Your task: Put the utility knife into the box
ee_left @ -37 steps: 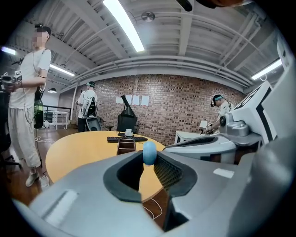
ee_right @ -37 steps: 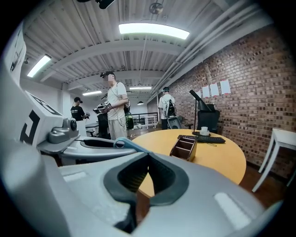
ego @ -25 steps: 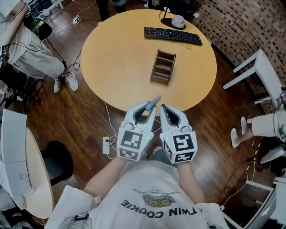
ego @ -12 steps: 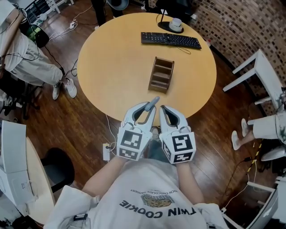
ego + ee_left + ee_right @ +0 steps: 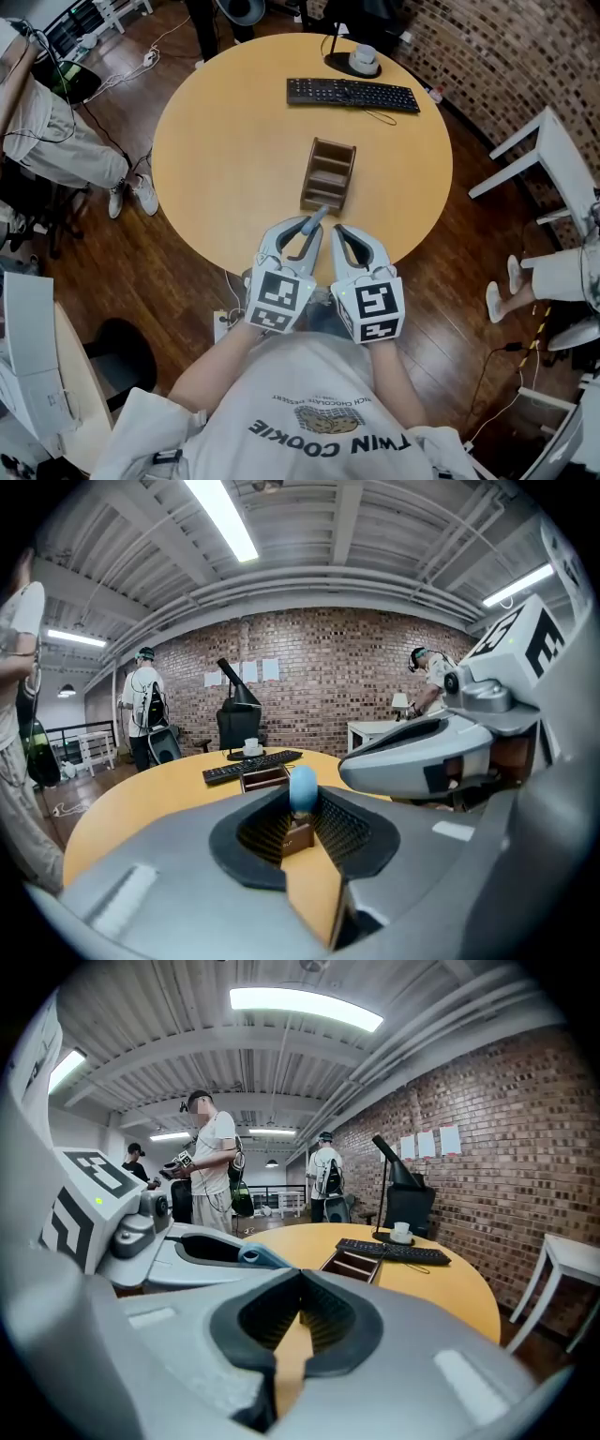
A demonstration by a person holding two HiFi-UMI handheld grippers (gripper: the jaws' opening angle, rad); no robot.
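- left gripper [image 5: 302, 231]: jaws clamped on the slim utility knife with a blue-grey rounded end [image 5: 302, 787]. the knife lies along the jaws and its end sticks out past the fingertips. judged reason: held lengthwise so the free end can enter the box first.
- right gripper [image 5: 341, 232]: jaws closed tip to tip, nothing between them. it sits just beside the left gripper, apparently idle, perhaps kept near to steady the box.
- both grippers hang over the near edge of the round yellow wooden table [image 5: 234, 141], pointing toward its middle and slightly down.
- brown wooden box with open divided compartments [image 5: 328, 175]: stands near the table's middle, just ahead of the knife's end and apart from it. the openings face up, so lowering the knife in from above should do. which compartment is intended: cannot tell.
- task status, judged: the knife is in the left gripper's hold and not yet in the box; approach step.
- long black keyboard [image 5: 352, 93] and white cup on a dark round base [image 5: 363, 59]: at the far edge, well apart from the box, no obstacle.
- risk: the box looks light and may slide if the knife knocks a wall.
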